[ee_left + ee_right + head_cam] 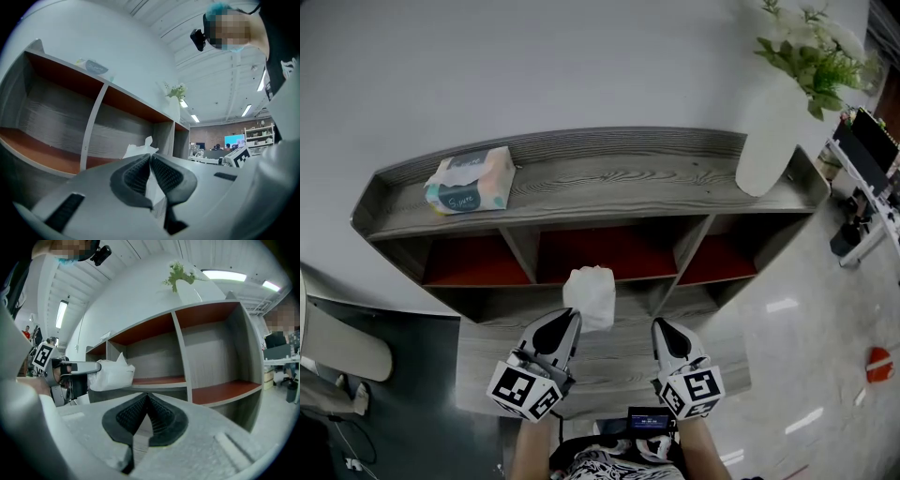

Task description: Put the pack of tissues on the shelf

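A white soft pack of tissues (pixel 591 295) hangs in front of the middle compartment of the grey wooden shelf (pixel 609 178). My left gripper (pixel 573 321) is shut on the pack's near end. In the left gripper view the pack (pixel 137 150) sticks out past the pinched pads (pixel 136 176). To its right my right gripper (pixel 662 328) is shut with nothing in it, level with the left one. The right gripper view shows the pack (pixel 112 373) at the left, before the shelf's compartments, with my right gripper (pixel 147 398) low in the middle.
On the shelf's top lie a patterned tissue box (pixel 471 181) at the left and a white vase (pixel 772 136) of green and white flowers at the right. The three compartments have red-brown floors (pixel 605 253). A lower grey ledge (pixel 614 361) runs beneath my grippers.
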The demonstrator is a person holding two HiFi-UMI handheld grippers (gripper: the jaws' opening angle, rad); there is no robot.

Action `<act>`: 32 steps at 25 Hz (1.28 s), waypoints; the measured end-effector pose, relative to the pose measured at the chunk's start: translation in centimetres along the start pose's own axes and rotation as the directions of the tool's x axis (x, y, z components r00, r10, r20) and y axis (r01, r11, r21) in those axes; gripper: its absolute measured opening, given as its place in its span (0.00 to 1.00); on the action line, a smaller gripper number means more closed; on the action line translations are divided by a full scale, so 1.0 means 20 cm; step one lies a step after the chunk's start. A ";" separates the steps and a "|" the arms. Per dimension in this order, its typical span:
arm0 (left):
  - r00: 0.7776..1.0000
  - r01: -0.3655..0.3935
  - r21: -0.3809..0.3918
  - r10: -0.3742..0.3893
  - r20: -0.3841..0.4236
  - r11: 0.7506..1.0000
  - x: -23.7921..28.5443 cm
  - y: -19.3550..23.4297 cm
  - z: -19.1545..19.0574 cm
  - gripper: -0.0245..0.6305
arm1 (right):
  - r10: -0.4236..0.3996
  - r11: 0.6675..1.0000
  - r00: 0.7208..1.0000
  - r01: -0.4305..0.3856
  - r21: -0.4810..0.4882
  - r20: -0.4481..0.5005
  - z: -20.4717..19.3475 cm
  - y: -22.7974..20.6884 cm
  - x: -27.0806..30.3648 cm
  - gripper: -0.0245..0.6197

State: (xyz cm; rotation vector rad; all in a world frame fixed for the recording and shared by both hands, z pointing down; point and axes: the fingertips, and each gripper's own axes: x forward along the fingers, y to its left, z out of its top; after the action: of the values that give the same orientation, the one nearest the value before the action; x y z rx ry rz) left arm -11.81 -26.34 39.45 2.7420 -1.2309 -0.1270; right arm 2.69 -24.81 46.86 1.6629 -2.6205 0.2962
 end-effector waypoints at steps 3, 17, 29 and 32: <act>1.000 0.000 0.004 0.000 0.005 1.000 0.02 0.02 0.02 0.06 | 0.008 1.000 1.000 -0.008 -0.003 0.009 0.02 0.00 0.03 0.05; 1.000 -0.015 0.001 0.015 0.006 1.000 0.14 0.13 0.04 0.06 | -0.032 0.999 0.999 0.032 0.017 0.002 0.02 -0.10 0.09 0.05; 1.000 -0.030 -0.014 0.030 -0.007 0.999 0.24 0.21 0.03 0.06 | -0.027 0.999 0.999 0.026 0.040 0.020 0.07 -0.14 0.16 0.05; 0.999 -0.037 -0.016 0.037 -0.006 0.999 0.27 0.23 0.04 0.06 | -0.026 0.999 0.999 0.025 0.046 0.019 0.07 -0.15 0.19 0.05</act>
State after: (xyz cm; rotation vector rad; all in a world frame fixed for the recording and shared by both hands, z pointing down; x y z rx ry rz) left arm -11.79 -33.44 39.30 2.7029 -1.2723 -0.1247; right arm 3.89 -29.60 46.35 1.7201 -2.6235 0.3432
